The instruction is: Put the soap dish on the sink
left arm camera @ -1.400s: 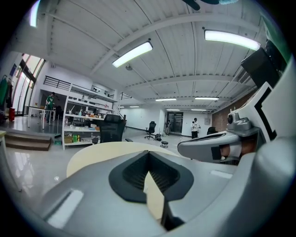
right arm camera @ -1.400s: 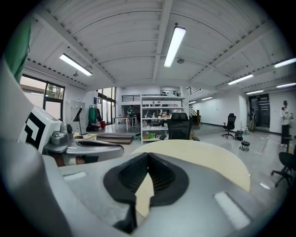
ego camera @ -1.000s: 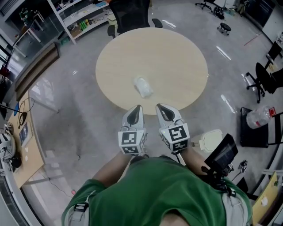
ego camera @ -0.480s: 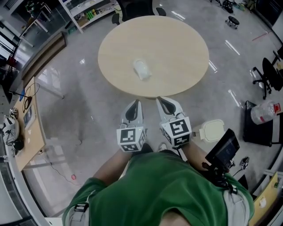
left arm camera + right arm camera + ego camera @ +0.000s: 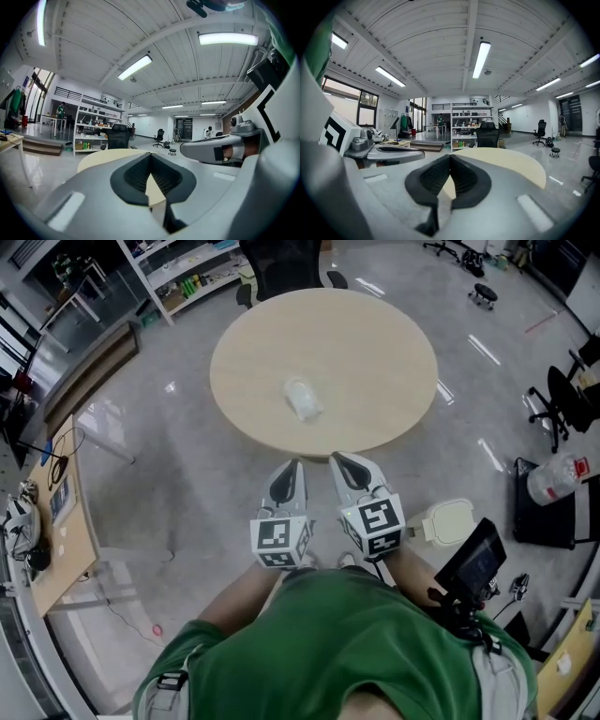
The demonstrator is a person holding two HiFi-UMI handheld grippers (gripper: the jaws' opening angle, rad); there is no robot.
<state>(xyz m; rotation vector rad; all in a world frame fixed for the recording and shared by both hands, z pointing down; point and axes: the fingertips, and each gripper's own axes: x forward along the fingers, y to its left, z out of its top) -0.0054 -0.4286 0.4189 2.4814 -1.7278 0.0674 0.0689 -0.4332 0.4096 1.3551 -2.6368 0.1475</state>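
Two grippers, both pressed together and holding nothing, are what I have here.

Head view: the left gripper (image 5: 292,468) and right gripper (image 5: 341,467) point side by side at the round table (image 5: 375,362), tips about level with its near rim. Well ahead of both, near the table's middle, lies a small pale thing (image 5: 302,399). I take it for the soap dish, though it is too small to be sure. A second ago the tips reached over the rim and that thing lay closer ahead. Now it sits further off, so I judge the grippers have drawn back a little rather than closed in. No sink shows.

Left gripper view: the pads meet at the tip with nothing pinched. Only tabletop (image 5: 101,157) shows past them, and the other gripper is just beside it on its right.

Right gripper view: the same, pads together on nothing, with the table (image 5: 511,164) ahead.

For the task, the dish lies on the table, in neither gripper. Where it should go I cannot place from here.
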